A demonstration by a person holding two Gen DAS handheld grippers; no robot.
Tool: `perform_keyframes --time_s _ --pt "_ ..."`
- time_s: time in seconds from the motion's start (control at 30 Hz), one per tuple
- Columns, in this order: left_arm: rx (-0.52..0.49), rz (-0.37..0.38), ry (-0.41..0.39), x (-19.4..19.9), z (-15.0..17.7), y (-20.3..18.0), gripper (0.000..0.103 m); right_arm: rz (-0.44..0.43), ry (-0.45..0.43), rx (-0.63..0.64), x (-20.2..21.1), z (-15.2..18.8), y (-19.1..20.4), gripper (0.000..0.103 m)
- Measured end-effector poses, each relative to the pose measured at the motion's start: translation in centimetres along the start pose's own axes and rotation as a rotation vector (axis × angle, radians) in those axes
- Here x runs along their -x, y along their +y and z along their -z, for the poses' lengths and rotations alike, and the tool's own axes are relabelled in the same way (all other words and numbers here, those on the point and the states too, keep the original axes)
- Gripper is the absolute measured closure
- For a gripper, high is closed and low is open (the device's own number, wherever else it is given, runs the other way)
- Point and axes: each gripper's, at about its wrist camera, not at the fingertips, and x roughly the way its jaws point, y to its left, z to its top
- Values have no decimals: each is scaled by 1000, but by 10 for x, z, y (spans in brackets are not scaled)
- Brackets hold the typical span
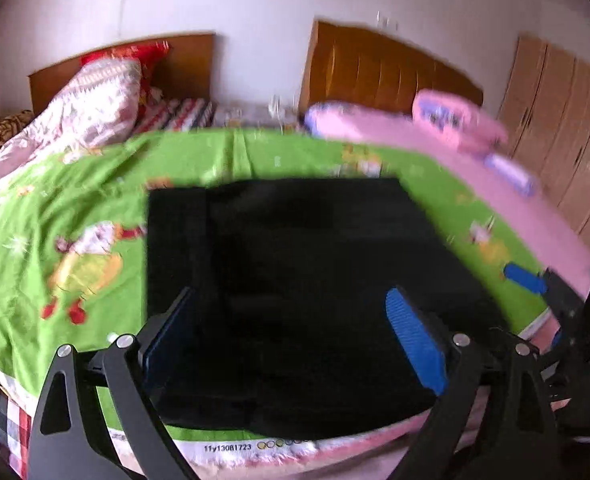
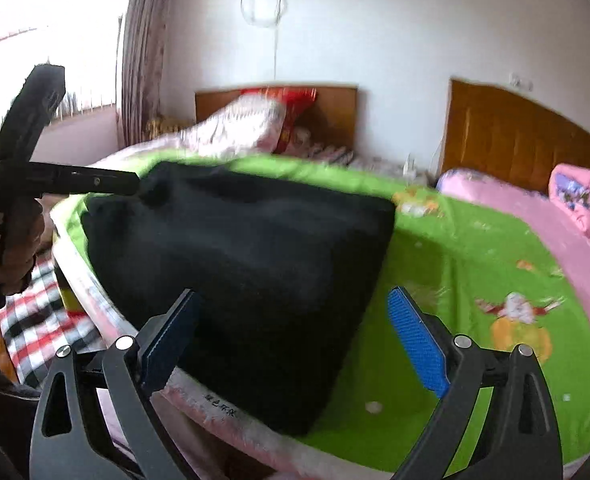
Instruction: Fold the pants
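Observation:
The black pants (image 1: 295, 280) lie folded into a thick rectangle on the green cartoon sheet (image 1: 75, 200), near the bed's front edge. My left gripper (image 1: 291, 320) hovers over their near part, open, with its blue pads wide apart and nothing pressed between them. At the right edge of that view one blue pad (image 1: 525, 278) of the right gripper shows above the sheet. In the right wrist view the pants (image 2: 235, 272) sit left of centre. My right gripper (image 2: 291, 320) is open over their near right corner. A hand (image 2: 19, 248) holds the left tool at the pants' left end.
A rumpled quilt (image 1: 95, 104) and a red pillow (image 1: 135, 54) lie at the back left. Pink bedding (image 1: 455, 120) covers the right bed, which has a wooden headboard (image 1: 375, 68). A wardrobe (image 1: 563, 128) stands at the far right, and checkered cloth (image 2: 39, 328) hangs below the bed's near edge.

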Motion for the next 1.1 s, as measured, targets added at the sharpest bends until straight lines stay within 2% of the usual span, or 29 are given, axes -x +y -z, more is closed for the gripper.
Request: perform_keyframes --time_s 0.07,0.17,0.27,0.3,0.37,0.47,0.53,0.57,0.63,0.67,0.7,0.77,0.83,0.9,0.93,0.97,1.03,1.07,1.1 --pt "-39 -93 9 -16 10 0 7 -56 31 -30 -5 8 -5 12" --pt "-35 -65 19 -7 6 -1 7 -101 100 -57 -1 9 -16 12" --pt "-57 -52 -14 10 -18 -5 6 -99 43 -22 15 -16 -27 12" --pt "-64 -39 -20 13 -30 -6 5 -121 9 -37 17 -35 -36 11" --pt "-65 -20 -1 9 -54 -8 2 -202 -3 -66 5 -64 -50 11" --pt "-28 35 95 -27 -85 3 2 -465 121 -137 -67 -106 -76 11" --pt "20 15 164 -54 -90 15 2 -477 164 -154 -103 -118 -83 11" --pt "41 -9 193 -69 -87 24 2 -490 210 -143 -124 -124 -85 11" --pt "66 10 221 -81 -83 35 2 -527 312 -145 -166 -124 -91 11" --pt "77 18 217 -81 -81 38 2 -509 341 -138 -185 -123 -95 12" --pt "79 27 203 -78 -80 40 2 -444 340 -125 -195 -125 -101 13" --pt "65 21 195 -78 -78 38 2 -411 289 -150 -195 -132 -112 18" --pt "53 7 201 -83 -75 39 2 -280 199 -191 -181 -142 -123 14" --pt "76 21 179 -79 -74 44 2 -83 140 -188 -158 -148 -127 14" --pt "91 26 149 -74 -73 48 2 -45 119 -209 -144 -146 -128 14" --pt "105 9 115 -68 -73 48 2 -61 94 -243 -130 -143 -130 14" --pt "152 -67 -30 -37 -65 52 2 -126 20 -271 -87 -129 -123 13" --pt "178 -96 -123 -15 -57 55 2 -110 -15 -262 -66 -121 -115 11" --pt "199 -124 -184 2 -50 56 2 -71 -57 -256 -39 -110 -108 8"
